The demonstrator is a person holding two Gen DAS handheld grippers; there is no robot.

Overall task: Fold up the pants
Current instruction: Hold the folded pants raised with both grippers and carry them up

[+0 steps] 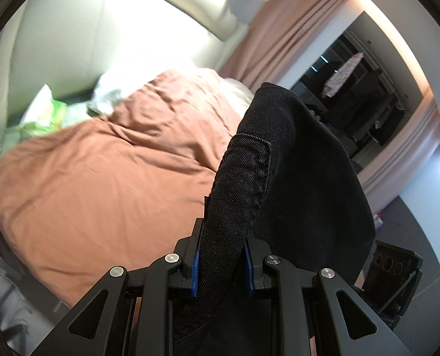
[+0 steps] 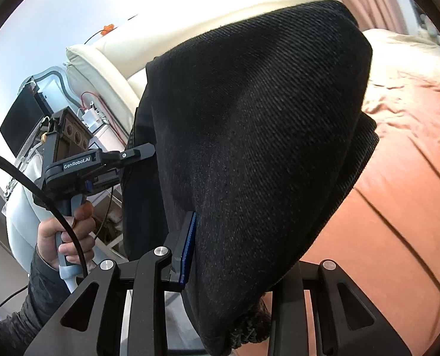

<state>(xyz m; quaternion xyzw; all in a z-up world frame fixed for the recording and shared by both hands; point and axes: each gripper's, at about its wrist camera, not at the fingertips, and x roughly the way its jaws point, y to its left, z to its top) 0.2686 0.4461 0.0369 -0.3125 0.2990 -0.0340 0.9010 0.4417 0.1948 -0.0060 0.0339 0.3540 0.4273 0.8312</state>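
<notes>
The black denim pants point(image 1: 282, 160) hang in the air above the bed, held by both grippers. My left gripper point(image 1: 223, 252) is shut on a thick stitched edge of the pants; blue pads press on both sides of the cloth. My right gripper point(image 2: 220, 246) is shut on another part of the pants point(image 2: 258, 136), which drape over it and hide its right finger. The left gripper also shows in the right wrist view point(image 2: 142, 151), held in a hand, its fingers going into the cloth.
A bed with a rust-orange cover point(image 1: 101, 172) lies below, with pillows point(image 1: 41, 112) at a cream padded headboard point(image 1: 107, 23). Pink curtains point(image 1: 288, 32) and a dark window point(image 1: 359, 103) stand to the right. A side table with a monitor point(image 2: 24, 118) is at left.
</notes>
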